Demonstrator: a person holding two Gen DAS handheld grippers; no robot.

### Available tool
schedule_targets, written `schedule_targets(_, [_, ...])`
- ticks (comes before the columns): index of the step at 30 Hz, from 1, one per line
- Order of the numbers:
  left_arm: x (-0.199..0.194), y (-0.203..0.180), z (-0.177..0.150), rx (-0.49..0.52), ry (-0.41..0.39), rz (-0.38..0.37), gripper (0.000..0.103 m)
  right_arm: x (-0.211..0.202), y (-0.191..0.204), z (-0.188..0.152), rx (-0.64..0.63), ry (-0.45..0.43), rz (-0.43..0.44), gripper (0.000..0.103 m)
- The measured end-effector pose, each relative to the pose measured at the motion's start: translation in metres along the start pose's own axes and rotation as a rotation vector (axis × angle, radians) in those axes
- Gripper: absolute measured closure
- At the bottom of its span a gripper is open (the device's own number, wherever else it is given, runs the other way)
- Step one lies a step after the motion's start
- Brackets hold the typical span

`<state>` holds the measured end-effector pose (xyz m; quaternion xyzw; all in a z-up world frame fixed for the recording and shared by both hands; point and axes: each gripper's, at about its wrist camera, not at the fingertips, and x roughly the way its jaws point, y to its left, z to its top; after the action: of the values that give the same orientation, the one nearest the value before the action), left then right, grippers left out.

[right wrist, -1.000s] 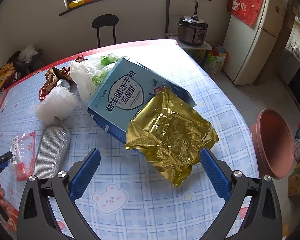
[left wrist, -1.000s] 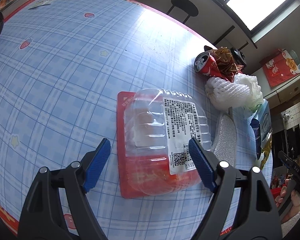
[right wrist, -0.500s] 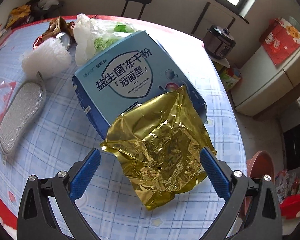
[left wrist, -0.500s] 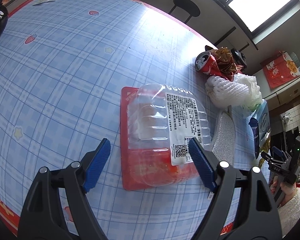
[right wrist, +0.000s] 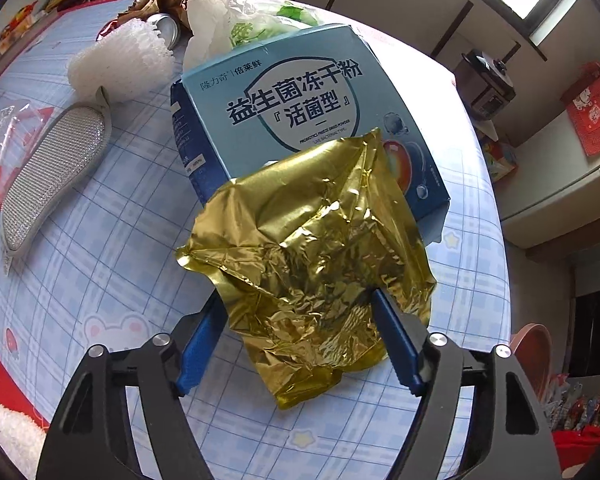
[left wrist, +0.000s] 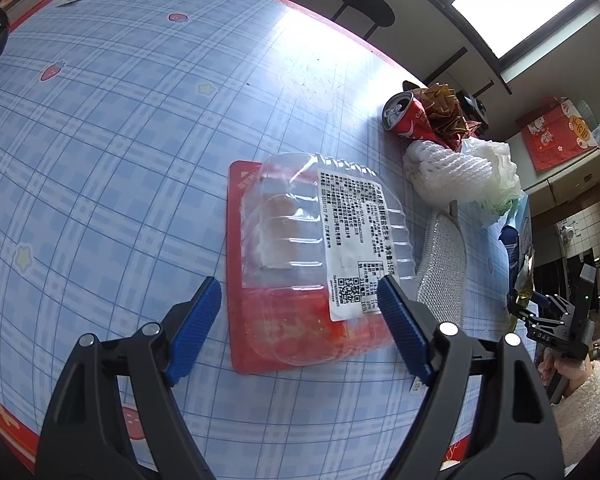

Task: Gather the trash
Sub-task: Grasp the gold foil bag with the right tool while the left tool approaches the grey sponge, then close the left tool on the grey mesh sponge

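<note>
A clear plastic clamshell package on red card (left wrist: pixel 320 256) lies on the blue checked tablecloth. My left gripper (left wrist: pixel 300 324) is open, its blue pads on either side of the package's near end. A crumpled gold foil bag (right wrist: pixel 312 256) lies partly on a blue box (right wrist: pixel 300 112). My right gripper (right wrist: pixel 300 336) is open with its fingers around the bag's near part; the right pad (right wrist: pixel 392 340) touches the foil. The right gripper also shows in the left wrist view (left wrist: pixel 556 320).
A red soda can (left wrist: pixel 404 118), brown wrapper (left wrist: pixel 448 116), white foam net (left wrist: pixel 448 176), white plastic bag (right wrist: pixel 236 20) and silver mesh pad (right wrist: pixel 52 172) lie on the table. A stool (left wrist: pixel 366 4) stands beyond the far edge. A pink basin (right wrist: pixel 532 352) sits on the floor.
My right gripper has moved down and forward until its fingers straddle the gold foil bag. My left gripper has shifted slightly over the clamshell package and stays open.
</note>
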<state>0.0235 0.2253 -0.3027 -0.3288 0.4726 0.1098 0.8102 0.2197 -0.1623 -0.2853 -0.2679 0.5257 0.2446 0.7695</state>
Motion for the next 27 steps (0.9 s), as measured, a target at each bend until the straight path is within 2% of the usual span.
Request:
schedule_targets(5, [0.001, -0.003, 0.001, 0.002, 0.0, -0.009, 0.023, -0.017, 0.012, -0.005, 0.027, -0.032, 0.054, 0.052])
schedule_targets(12, [-0.009, -0.018, 0.001, 0.05, -0.026, -0.022, 0.024, -0.052, 0.019, -0.003, 0.115, -0.136, 0.161, 0.059])
schedule_targets(16, [-0.012, -0.047, 0.004, 0.146, -0.031, -0.044, 0.025, -0.069, 0.025, -0.003, 0.161, -0.185, 0.215, 0.061])
schedule_targets(19, [-0.012, -0.077, 0.003, 0.26, -0.049, -0.014, 0.026, -0.079, 0.025, -0.006, 0.201, -0.219, 0.254, 0.061])
schedule_targets(23, [-0.012, -0.11, -0.001, 0.366, -0.069, -0.031, 0.026, -0.089, 0.023, -0.007, 0.255, -0.255, 0.306, 0.062])
schedule_targets(27, [0.006, -0.139, -0.005, 0.454, -0.002, -0.061, 0.024, -0.095, 0.024, -0.014, 0.304, -0.278, 0.328, 0.061])
